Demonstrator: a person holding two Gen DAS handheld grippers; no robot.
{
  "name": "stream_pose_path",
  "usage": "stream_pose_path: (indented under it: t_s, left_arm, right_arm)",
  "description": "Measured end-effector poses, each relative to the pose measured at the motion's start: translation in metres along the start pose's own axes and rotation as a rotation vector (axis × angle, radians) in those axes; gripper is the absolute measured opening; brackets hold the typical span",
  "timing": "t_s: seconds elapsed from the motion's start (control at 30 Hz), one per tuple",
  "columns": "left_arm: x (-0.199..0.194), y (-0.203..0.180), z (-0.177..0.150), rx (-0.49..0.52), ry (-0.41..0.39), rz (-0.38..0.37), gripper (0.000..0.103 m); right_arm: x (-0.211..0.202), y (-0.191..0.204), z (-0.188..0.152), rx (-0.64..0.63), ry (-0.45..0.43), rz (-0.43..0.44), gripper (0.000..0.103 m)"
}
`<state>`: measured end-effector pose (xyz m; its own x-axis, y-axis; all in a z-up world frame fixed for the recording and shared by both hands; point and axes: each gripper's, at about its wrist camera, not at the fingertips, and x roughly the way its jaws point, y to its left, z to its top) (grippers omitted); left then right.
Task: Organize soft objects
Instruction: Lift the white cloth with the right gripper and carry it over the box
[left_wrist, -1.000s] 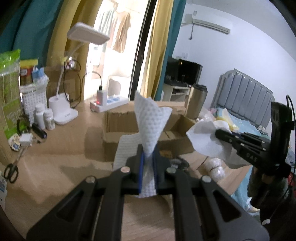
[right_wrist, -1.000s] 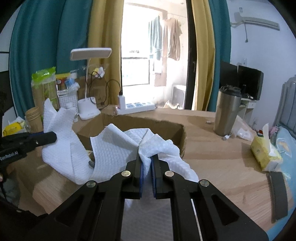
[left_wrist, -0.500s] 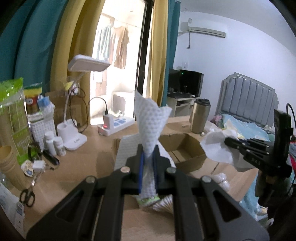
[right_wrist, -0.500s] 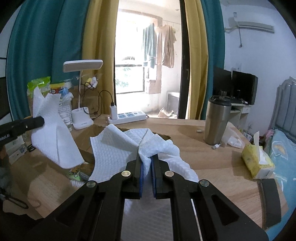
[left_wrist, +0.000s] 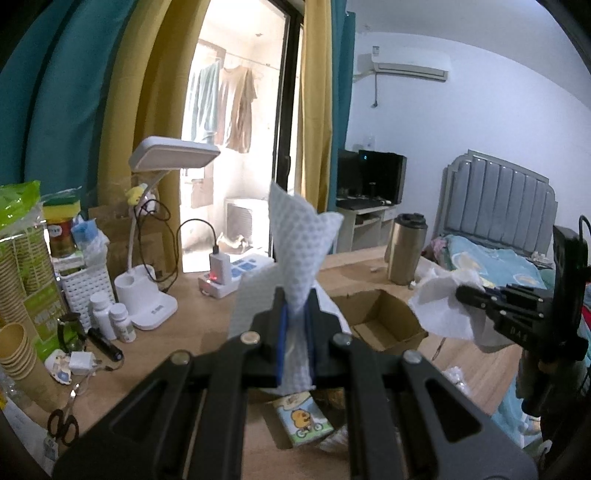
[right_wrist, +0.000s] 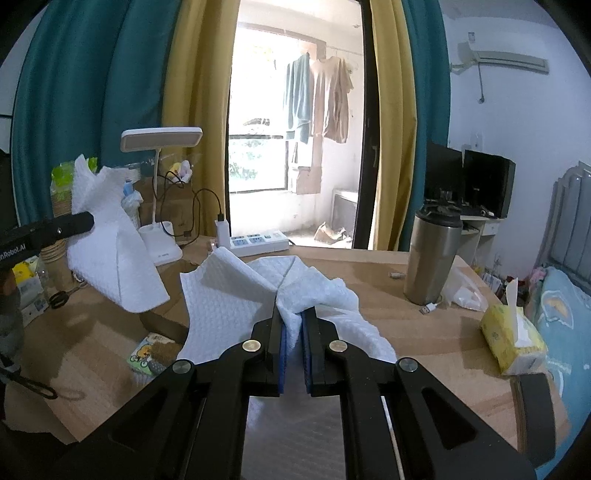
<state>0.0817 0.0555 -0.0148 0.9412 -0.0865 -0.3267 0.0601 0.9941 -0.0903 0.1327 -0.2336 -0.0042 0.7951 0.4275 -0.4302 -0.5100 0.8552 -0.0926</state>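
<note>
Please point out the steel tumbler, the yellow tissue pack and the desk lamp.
steel tumbler (right_wrist: 430, 258), right wrist view, on its metal body.
yellow tissue pack (right_wrist: 511, 338), right wrist view, on its yellow side.
desk lamp (left_wrist: 173, 158), left wrist view, on its flat head.

Paper towel (right_wrist: 236, 295): white, embossed dimple texture, soft, matt, crumpled at the pinch. Right gripper (right_wrist: 293, 321): matt black plastic, blue rubbery pads, bright metal screw heads. Left gripper (left_wrist: 295, 314): same build. Table (right_wrist: 436, 332): light wood-grain laminate, smooth, low sheen. Cardboard box (left_wrist: 384, 325): raw brown corrugated, matt. Tumbler (right_wrist: 432, 254): brushed stainless steel, dark plastic lid. Desk lamp (left_wrist: 155, 243): smooth white plastic, slight gloss. Tissue pack (right_wrist: 513, 336): glossy yellow plastic film. Curtains (right_wrist: 110, 74): matt teal and mustard cloth.
</note>
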Motion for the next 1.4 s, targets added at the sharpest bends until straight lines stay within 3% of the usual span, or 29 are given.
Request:
stream_pose_path:
  t_s: [0.67,1.07,1.4]
  left_arm:
    - [0.049,0.017,0.0,-0.016,0.024,-0.003,0.011]
    - [0.073,0.023,-0.003,-0.032,0.043,-0.02,0.011]
    - [0.088,0.028,-0.007,-0.052,0.065,-0.044,0.011]
  right_arm:
    - [0.043,0.0,0.021,0.001,-0.018,0.051,0.008]
    - [0.056,-0.018,0.04,0.092,-0.035,0.138,0.008]
    - [0.078,-0.029,0.036,0.191,0.012,0.21,0.008]
